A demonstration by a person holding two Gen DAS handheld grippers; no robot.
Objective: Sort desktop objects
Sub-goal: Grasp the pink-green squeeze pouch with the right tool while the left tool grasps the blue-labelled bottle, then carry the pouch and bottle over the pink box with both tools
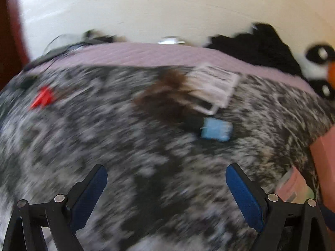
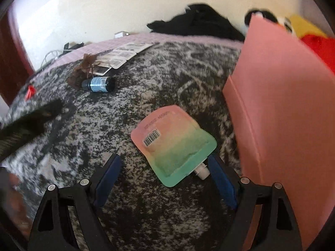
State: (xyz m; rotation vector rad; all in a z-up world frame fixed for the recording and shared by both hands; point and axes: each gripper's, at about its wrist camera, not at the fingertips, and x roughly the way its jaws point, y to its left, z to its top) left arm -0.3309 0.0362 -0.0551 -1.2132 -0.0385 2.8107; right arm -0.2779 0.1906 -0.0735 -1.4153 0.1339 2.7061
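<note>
A: On the mottled grey-and-white cover (image 2: 159,79), right side first. Right gripper (image 2: 165,163) hangs low with jaws spread wide, nothing between them but cloth and the corner of the gradient spout pouch (image 2: 173,146). Pouch lies flat, barcode up, its white spout just beside the right-hand finger.

B: And the other one?

A: Left gripper (image 1: 166,177) also spread wide, holding nothing. Its view is badly smeared. It faces the small blue-labelled bottle (image 1: 216,130), which lies on its side well ahead, touching or just beside a brown tuft (image 1: 167,87) and a white strip of labelled sachets (image 1: 213,83).

B: Which step, by your reckoning?

A: I judge it the approach to a pick. Right side looks set for the pouch, left for the bottle. Nothing gripped yet.

B: Where does it all go?

A: Likely the pink box (image 2: 282,108) standing at the right, close to the pouch. Its inside is hidden from both views, so I can't say what it holds.

B: Next move?

A: My guess: right fingers must straddle the pouch's edge or spout, since it lies flat and thin on soft cloth. A small red clip (image 1: 43,97) sits far left, well apart from everything.
</note>
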